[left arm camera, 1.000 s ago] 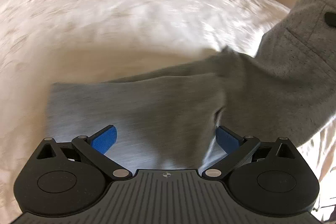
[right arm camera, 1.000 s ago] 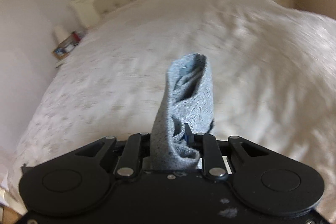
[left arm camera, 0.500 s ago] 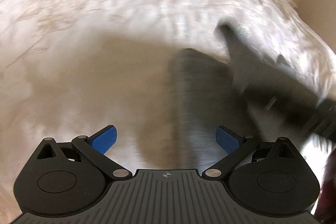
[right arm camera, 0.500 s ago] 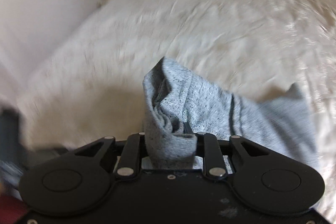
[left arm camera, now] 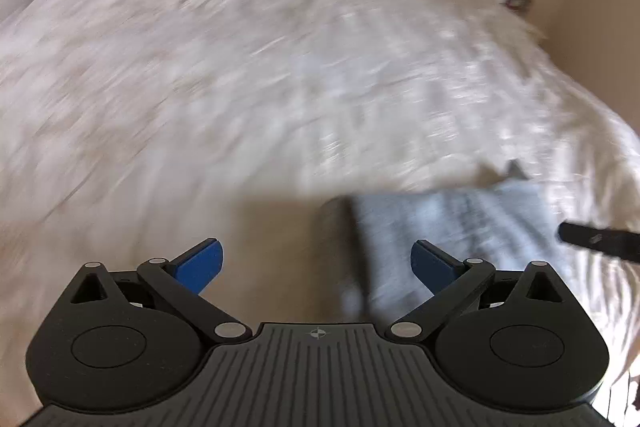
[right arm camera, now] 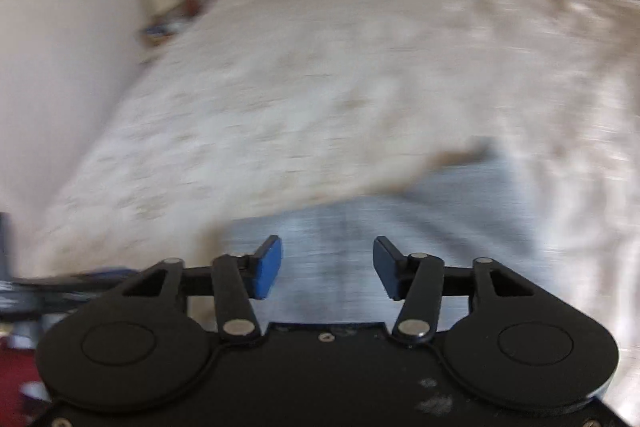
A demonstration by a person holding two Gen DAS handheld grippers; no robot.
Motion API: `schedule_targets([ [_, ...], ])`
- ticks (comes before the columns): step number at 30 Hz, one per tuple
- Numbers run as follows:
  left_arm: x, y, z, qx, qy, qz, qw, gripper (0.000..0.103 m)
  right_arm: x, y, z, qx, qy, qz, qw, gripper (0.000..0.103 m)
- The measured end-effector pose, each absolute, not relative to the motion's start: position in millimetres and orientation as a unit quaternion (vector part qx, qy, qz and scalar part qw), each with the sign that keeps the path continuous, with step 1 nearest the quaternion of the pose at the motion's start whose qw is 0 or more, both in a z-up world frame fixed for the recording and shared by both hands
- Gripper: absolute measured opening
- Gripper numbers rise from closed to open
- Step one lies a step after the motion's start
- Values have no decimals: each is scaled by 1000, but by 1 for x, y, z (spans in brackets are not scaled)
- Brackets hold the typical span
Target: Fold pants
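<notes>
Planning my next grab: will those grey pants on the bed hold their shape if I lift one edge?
Probably not: the grey pants lie flat and limp on the bedspread, so they'd likely droop. Soft knit should grip fine, not slip.

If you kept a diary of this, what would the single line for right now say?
left hand-held gripper: open, empty | right hand-held gripper: open, empty | grey pants: lying on white bed | view: motion-blurred

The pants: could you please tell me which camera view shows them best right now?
The right wrist view: the pants spread broadly across the bed, though blurred. The left wrist view catches only a blurred piece at its right.
</notes>
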State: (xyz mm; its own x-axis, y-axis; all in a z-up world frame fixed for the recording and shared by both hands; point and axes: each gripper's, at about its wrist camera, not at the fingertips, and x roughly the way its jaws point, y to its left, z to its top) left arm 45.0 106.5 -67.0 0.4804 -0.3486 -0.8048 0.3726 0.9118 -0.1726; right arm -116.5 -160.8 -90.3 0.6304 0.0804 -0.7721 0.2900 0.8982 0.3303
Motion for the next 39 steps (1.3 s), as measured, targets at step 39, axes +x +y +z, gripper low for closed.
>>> schedule_targets([
  [39,37,50,-183,-29,631,-154,760,103,-80,-284,-135,233,463,-39,854,60],
])
